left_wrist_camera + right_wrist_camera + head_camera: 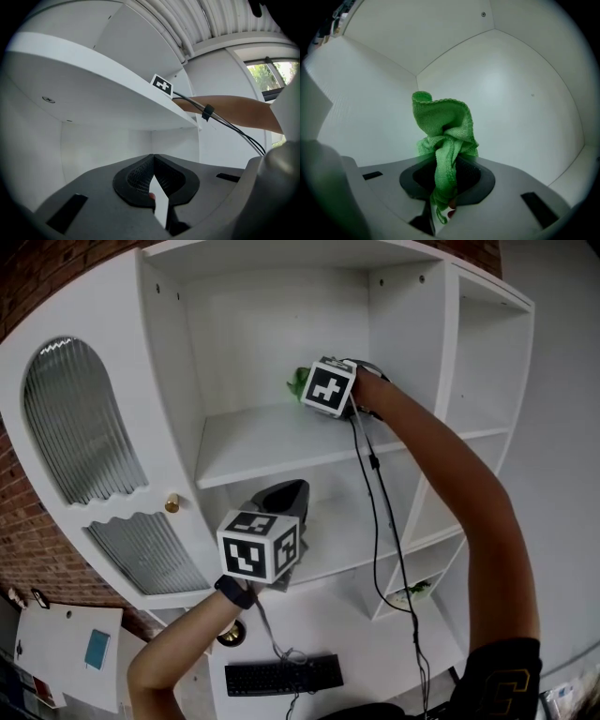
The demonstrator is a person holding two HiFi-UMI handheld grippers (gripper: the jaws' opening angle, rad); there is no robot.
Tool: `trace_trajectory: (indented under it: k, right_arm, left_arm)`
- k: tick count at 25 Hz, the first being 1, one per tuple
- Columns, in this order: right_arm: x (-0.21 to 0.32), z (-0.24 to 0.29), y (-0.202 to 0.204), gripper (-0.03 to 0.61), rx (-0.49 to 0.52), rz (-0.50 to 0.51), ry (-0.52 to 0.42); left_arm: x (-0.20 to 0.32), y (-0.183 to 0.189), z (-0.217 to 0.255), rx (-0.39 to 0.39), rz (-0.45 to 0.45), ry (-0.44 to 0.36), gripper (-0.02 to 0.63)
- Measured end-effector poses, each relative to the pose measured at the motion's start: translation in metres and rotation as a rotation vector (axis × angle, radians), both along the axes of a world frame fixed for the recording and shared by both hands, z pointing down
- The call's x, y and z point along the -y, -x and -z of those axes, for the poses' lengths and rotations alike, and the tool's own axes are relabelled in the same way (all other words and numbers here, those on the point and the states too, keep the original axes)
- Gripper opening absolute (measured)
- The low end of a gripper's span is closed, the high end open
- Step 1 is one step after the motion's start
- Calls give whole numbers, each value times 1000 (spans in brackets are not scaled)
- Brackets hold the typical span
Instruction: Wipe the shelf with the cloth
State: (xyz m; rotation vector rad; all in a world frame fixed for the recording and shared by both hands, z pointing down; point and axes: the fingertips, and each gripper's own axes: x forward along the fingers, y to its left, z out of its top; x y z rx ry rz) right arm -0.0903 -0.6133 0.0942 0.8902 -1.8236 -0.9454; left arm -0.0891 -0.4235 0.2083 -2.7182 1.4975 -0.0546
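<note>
**Shelf unit:** white painted cabinet (pixel 272 442) with smooth matt boards, open square compartments, and an arched door with ribbed glass panels (pixel 80 427) and a small round brass knob (pixel 172 503).

**Cloth:** bright green microfibre cloth (pixel 443 122) with a looped nubbly pile and a stitched hem, bunched into a soft crumpled fold. It stands forward out of the right gripper (pixel 446 183), and a narrow tail hangs back between the dark ribbed pads. In the head view the cloth (pixel 298 381) shows just past that gripper's marker cube, above the middle shelf board and close to the rear of the compartment. Whether it touches the board cannot be told.

**Right gripper** (pixel 314 385)**:** grey moulded body, jaws clamped tight on the cloth.

**Left gripper** (pixel 153 176)**:** same build, with black mesh-textured pads. The jaw tips are pressed together with nothing between them. It is held in the compartment below (pixel 291 491), under the shelf board.

**Other:** thin black cables (pixel 375 484) run along the right forearm. A flat black keyboard (pixel 284 676) lies on the white surface below.
</note>
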Motion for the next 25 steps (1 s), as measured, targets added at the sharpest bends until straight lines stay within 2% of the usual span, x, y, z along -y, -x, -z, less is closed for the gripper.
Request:
trace_trajectory:
  k: [5, 9, 15, 25]
  right_arm:
    - [6, -3, -20, 75, 23, -108, 27]
    - [9, 0, -22, 75, 22, -113, 7]
    - [15, -1, -48, 75, 26, -193, 14]
    - [20, 1, -55, 77, 22, -187, 3]
  left_arm:
    - [0, -6, 0, -3, -16, -1, 17]
    - [-1, -12, 0, -5, -29, 1, 17]
    - [0, -20, 0, -7, -47, 1, 17]
    - [3, -20, -4, -15, -48, 15, 17]
